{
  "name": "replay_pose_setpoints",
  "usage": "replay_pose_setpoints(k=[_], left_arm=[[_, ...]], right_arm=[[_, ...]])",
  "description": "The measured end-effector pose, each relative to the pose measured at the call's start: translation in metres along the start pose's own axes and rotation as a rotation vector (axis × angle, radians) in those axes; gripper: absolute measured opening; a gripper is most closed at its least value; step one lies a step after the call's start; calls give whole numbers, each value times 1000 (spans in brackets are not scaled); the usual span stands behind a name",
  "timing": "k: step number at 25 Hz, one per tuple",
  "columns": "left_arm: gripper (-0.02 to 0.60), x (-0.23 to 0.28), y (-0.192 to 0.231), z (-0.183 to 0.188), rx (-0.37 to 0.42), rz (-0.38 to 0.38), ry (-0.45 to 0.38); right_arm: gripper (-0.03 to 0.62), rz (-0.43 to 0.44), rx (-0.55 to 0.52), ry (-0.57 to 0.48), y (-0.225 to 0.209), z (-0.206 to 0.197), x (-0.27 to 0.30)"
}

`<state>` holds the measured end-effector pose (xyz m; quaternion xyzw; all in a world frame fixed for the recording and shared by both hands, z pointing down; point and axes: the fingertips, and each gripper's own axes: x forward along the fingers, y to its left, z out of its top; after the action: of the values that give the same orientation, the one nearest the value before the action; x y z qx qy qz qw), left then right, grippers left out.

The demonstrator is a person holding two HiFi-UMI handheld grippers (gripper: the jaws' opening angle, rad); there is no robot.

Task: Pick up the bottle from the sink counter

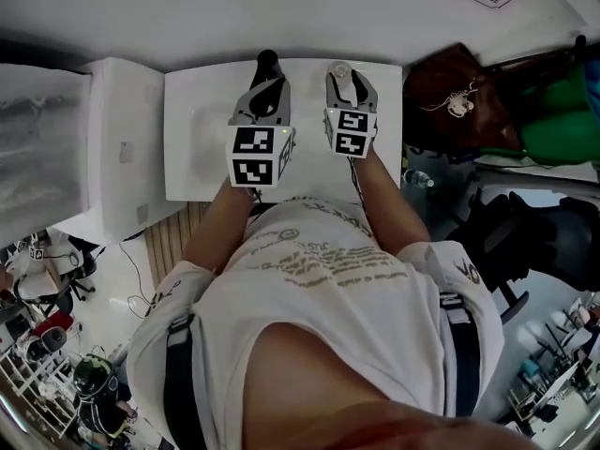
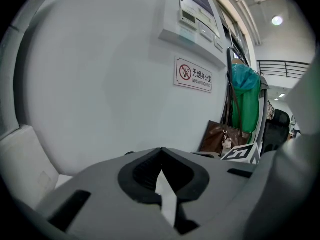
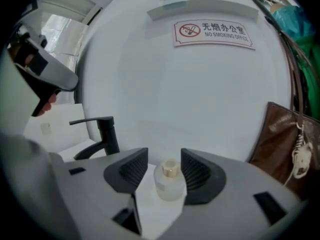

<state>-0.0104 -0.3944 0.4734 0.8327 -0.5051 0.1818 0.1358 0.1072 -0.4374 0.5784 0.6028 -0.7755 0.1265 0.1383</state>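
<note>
Right tongs [image 3: 164, 156] angled down, jaws straddling bottle [image 3: 169, 185]

- bottle [image 3: 169, 184]: frosted, translucent body; shiny gold-coloured collar.
- faucet [image 3: 106, 134]: matt black finish.
- sink counter [image 1: 206, 92]: smooth, white, faintly glossy.
- bag [image 3: 280, 139]: leather-like, slight sheen.
- right gripper [image 3: 165, 170]: matt grey plastic; ribbed black pads [image 3: 134, 170].

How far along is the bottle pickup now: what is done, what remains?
Done: the right hand-held gripper is lined up, with open jaws either side of the bottle. In hand: nothing gripped yet; the bottle stands on the counter. Remaining: close and lift.
</note>
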Motion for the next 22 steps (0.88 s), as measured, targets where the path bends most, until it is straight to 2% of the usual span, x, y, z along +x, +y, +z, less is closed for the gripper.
replay_pose_setpoints(k=[3, 12, 16, 22], left_arm=[[20, -2, 2, 0, 0, 8, -4], [20, -8, 5, 3, 7, 34, -7], [20, -12, 6, 0, 6, 48, -3], [20, -18, 10, -2, -10, 68, -1]], right_arm=[[228, -2, -18, 47, 3, -7, 4], [287, -20, -42, 133, -7, -27, 18], [302, -4, -1, 150, -7, -37, 27], [311, 10, -52, 213, -9, -53, 39]])
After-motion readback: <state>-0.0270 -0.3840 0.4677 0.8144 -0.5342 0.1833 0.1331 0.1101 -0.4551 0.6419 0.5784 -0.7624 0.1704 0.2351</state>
